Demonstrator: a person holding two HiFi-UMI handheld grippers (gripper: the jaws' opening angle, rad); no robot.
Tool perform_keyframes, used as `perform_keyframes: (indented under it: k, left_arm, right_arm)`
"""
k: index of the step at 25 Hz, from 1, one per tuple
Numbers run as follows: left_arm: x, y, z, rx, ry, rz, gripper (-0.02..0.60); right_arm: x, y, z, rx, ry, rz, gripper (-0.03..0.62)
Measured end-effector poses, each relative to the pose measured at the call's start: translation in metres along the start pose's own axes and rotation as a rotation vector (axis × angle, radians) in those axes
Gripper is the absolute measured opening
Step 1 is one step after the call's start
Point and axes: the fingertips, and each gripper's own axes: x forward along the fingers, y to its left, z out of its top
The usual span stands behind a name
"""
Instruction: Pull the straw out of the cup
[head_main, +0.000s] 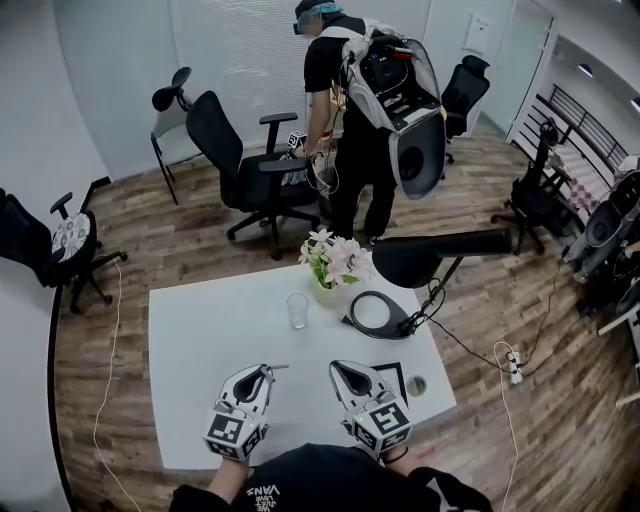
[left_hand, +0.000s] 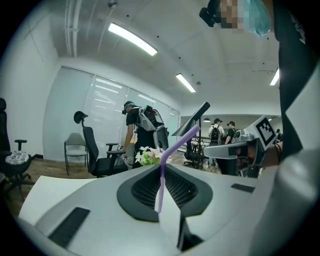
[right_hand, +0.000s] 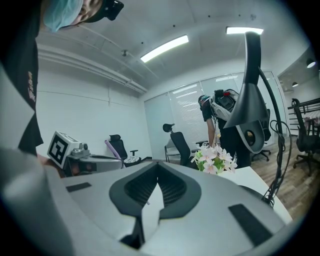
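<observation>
A clear glass cup (head_main: 297, 311) stands empty on the white table (head_main: 200, 330), in front of the flowers. The purple bendy straw (left_hand: 161, 176) is out of it. It stands upright between the jaws of my left gripper (left_hand: 161, 169), which is shut on it, its bent top leaning right. In the head view the left gripper (head_main: 266, 371) is near the table's front edge, well short of the cup, with the straw (head_main: 277, 368) at its tip. Beside it my right gripper (head_main: 339, 369) is shut with nothing in it; its jaws (right_hand: 159, 169) meet.
A vase of white and pink flowers (head_main: 330, 262) stands behind the cup. To its right are a black desk lamp (head_main: 440, 252) with its round base (head_main: 375, 314) and cable. A person with a backpack (head_main: 372, 110) stands beyond the table among office chairs (head_main: 240, 165).
</observation>
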Motion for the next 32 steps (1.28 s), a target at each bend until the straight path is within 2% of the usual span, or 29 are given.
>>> perform_keyframes:
  k: [12,32]
  left_arm:
    - [-0.0039,-0.0044,-0.0040,-0.030,-0.005,-0.010,0.035]
    - [0.0014,-0.0077,-0.0009,-0.042,-0.021,-0.033,0.035]
  right_arm:
    - [-0.0019,0.0041,-0.0044,-0.062,0.040,0.000,0.015]
    - [0.0016,0.0005,-0.0050,-0.042,0.039,-0.015,0.015]
